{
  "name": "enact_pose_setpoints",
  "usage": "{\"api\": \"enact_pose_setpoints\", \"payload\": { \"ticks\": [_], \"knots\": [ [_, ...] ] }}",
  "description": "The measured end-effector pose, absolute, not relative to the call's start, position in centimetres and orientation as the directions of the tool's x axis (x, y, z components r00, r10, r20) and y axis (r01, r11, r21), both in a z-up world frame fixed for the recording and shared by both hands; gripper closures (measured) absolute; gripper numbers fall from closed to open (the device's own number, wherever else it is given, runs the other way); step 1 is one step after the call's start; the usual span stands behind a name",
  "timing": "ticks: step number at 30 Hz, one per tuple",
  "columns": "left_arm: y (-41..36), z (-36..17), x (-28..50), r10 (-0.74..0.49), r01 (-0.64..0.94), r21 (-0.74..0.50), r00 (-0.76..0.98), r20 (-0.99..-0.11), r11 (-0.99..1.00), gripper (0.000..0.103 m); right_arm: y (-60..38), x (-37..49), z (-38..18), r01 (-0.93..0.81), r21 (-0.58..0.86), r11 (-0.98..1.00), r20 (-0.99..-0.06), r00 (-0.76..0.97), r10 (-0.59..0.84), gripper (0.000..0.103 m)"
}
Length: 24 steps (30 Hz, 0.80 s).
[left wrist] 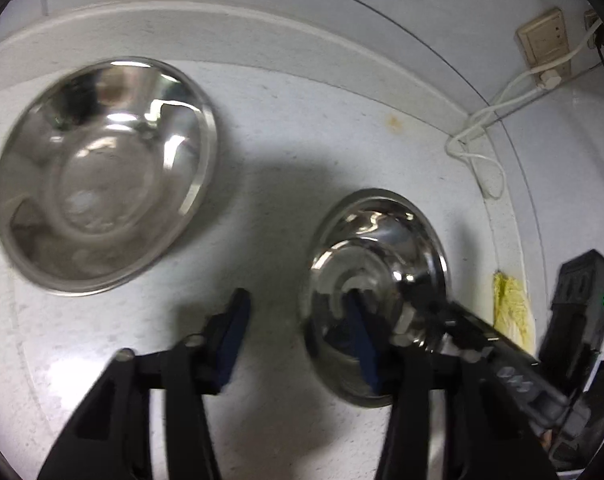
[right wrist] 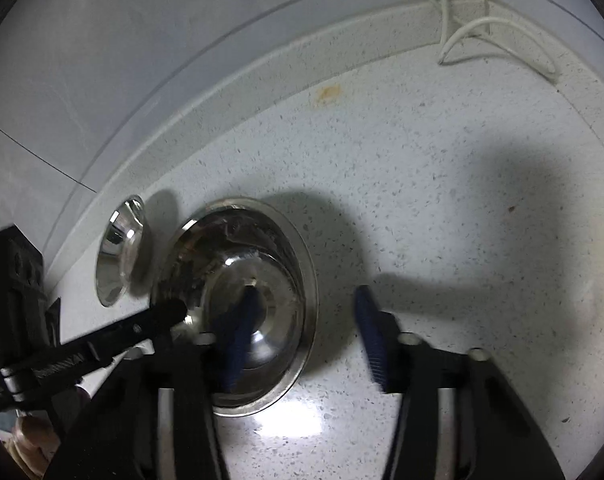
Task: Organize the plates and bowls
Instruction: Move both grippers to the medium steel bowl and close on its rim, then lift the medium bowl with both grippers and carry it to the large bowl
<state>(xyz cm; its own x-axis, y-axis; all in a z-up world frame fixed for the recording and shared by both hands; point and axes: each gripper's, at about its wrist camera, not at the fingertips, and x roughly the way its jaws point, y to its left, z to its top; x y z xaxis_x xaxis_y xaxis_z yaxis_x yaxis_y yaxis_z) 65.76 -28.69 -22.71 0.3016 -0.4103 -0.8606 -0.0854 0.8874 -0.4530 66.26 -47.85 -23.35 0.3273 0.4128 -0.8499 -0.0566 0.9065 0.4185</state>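
Both wrist cameras look steeply down, close over the speckled countertop [left wrist: 285, 128]. They share the small steel bowl [left wrist: 376, 280] [right wrist: 241, 300] and, apparently, the white cable [left wrist: 478, 132] at two o'clock.

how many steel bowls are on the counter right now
2. A large bowl sits at the left; a smaller bowl sits right of it, with one finger of each gripper inside. Others may be outside view.
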Motion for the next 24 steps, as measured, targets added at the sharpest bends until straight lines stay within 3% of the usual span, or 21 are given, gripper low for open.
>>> {"api": "enact_pose_setpoints", "payload": {
  "ticks": [2,4,14,24],
  "knots": [
    [-29.0,-23.1,66.2,-0.436,-0.093,-0.478,0.287,-0.853,0.873,0.084,-47.7,66.3,-23.5,-0.065,0.405,0.912,-0.856,0.323,0.403,0.089],
    [-29.5,-23.1,66.4,-0.443,-0.090,-0.484,0.284,-0.850,0.871,0.090,-47.5,66.3,-23.1,-0.073,0.396,0.916,-0.858,0.325,0.397,0.093],
    [-30.1,-14.5,63.9,-0.509,-0.006,-0.551,0.378,-0.774,0.834,0.092,-48.9,62.9,-13.4,-0.099,0.352,0.931,-0.814,0.458,0.357,0.093],
    [-26.9,-4.9,55.5,-0.518,0.060,-0.553,0.444,-0.731,0.831,0.092,-46.2,54.2,-3.2,-0.166,0.304,0.938,-0.760,0.552,0.343,0.093]
  ]
}}
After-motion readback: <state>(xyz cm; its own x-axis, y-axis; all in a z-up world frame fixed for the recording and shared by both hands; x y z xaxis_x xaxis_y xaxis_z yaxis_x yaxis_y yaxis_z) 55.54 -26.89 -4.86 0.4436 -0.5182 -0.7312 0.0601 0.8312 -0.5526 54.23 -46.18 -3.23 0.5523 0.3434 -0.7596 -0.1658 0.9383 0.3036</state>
